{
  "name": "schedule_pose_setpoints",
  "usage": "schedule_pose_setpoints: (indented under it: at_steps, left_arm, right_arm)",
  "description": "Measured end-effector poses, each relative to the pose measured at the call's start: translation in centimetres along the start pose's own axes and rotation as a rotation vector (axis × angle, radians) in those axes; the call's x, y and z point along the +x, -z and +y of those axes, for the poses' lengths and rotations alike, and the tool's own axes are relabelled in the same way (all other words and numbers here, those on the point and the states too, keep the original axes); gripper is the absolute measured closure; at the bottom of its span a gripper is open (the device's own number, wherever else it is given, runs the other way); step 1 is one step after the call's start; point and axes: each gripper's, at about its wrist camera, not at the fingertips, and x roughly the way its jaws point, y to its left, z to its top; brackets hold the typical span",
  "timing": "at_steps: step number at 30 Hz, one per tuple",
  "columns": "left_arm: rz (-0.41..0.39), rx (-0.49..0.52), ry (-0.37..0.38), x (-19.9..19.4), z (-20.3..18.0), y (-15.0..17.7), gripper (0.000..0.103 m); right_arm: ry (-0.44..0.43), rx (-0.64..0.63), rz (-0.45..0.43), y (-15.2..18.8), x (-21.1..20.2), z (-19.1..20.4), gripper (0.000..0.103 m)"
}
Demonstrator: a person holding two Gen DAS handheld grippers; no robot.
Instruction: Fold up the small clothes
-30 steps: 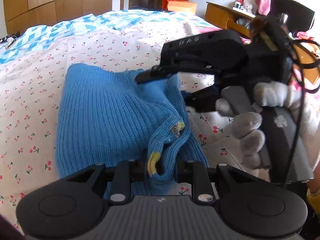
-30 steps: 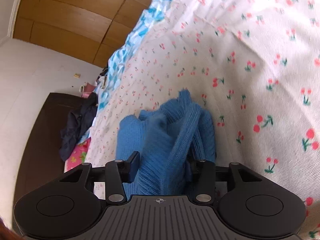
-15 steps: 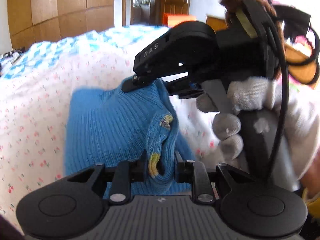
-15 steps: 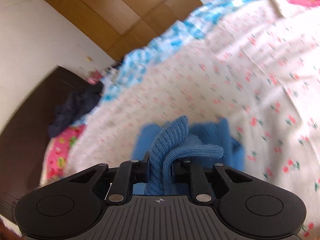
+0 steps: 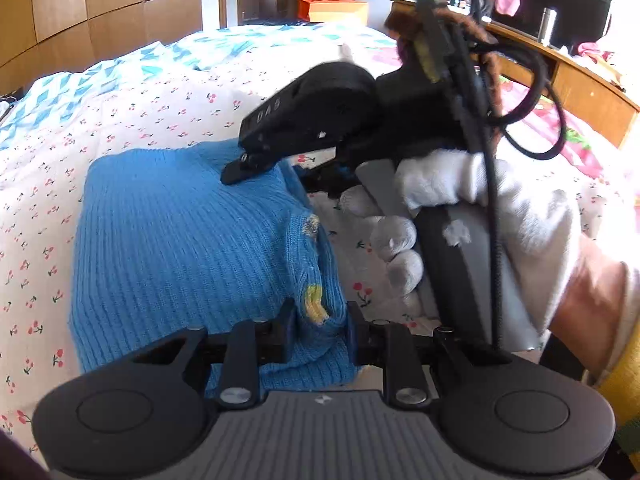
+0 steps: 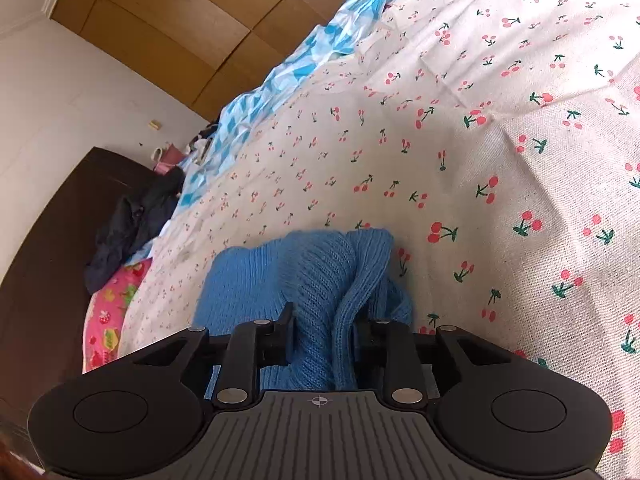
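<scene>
A small blue knitted sweater [image 5: 180, 240] with yellow marks lies on the cherry-print bedsheet [image 5: 132, 108]. My left gripper [image 5: 320, 324] is shut on the sweater's near right edge, low over the bed. My right gripper [image 6: 324, 328] is shut on a bunched fold of the same sweater [image 6: 320, 268]. In the left wrist view the right gripper [image 5: 256, 168] sits on the sweater's far right edge, held by a white-gloved hand [image 5: 448, 208].
A blue and white quilt [image 5: 120, 68] lies at the far side of the bed. A wooden desk [image 5: 568, 76] with clutter stands at the right. Dark clothes [image 6: 132, 220] hang on a brown headboard [image 6: 52, 240]. Wooden wardrobes [image 5: 100, 4] line the back wall.
Both grippers have lowered the sweater's right edge toward the bed, and the fold lies flatter. The right gripper tilted back down toward the sheet. Both grips stayed shut.
</scene>
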Motion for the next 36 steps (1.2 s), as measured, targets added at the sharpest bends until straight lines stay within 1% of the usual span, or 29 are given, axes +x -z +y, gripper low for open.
schedule_pose_setpoints:
  at_steps: [4,7,10,13,18,20,24,26,28,29,30,32,33,35,36]
  left_arm:
    - [0.014,-0.008,0.026,-0.5,-0.2,0.0,0.073]
    - [0.024,0.013,0.037,-1.1,0.0,0.0,0.072]
    - [0.039,0.023,0.055,-2.4,0.0,0.3,0.070]
    - [0.057,-0.002,0.060,-4.0,0.2,1.2,0.070]
    - [0.021,-0.024,0.024,-5.1,1.0,1.5,0.070]
    - [-0.003,-0.027,0.004,-5.6,1.5,1.2,0.070]
    - [-0.045,0.026,-0.067,-6.4,2.7,0.9,0.068]
    - [-0.049,0.056,-0.113,-6.2,3.4,1.3,0.064]
    - [-0.052,0.096,-0.173,-6.0,4.1,1.9,0.063]
    - [-0.055,0.112,-0.197,-5.9,4.3,2.2,0.062]
    - [-0.055,0.117,-0.211,-5.8,4.6,2.5,0.062]
    - [-0.050,0.100,-0.211,-5.7,5.5,3.0,0.059]
    - [-0.043,0.085,-0.208,-5.5,5.9,3.2,0.059]
    - [-0.034,0.063,-0.206,-4.9,6.7,3.3,0.059]
    - [-0.037,0.054,-0.212,-4.8,7.1,3.3,0.059]
  right_arm:
    - [0.002,-0.006,-0.004,0.0,-0.3,0.0,0.077]
    - [0.004,0.000,-0.004,0.1,-0.6,-0.1,0.076]
    - [0.004,0.004,-0.004,0.3,-1.0,-0.2,0.076]
    - [0.010,0.000,-0.003,0.3,-1.2,0.0,0.076]
    - [0.015,0.006,0.005,0.6,-1.6,0.3,0.075]
    - [0.015,-0.002,0.014,0.8,-1.9,0.5,0.073]
    - [0.018,-0.012,0.026,1.5,-2.6,1.1,0.069]
    - [0.012,0.001,0.037,2.2,-3.3,1.2,0.065]
    - [-0.008,0.011,0.046,3.2,-4.2,1.3,0.058]
    - [-0.008,0.010,0.047,3.9,-4.8,1.4,0.057]
    - [0.000,0.003,0.050,4.6,-5.3,1.4,0.056]
    - [0.021,-0.001,0.050,5.8,-5.9,1.6,0.056]
    - [0.028,-0.007,0.049,6.1,-6.2,1.8,0.057]
    - [0.066,-0.051,0.027,6.6,-6.7,2.7,0.074]
    - [0.073,-0.065,0.020,6.8,-7.0,3.2,0.086]
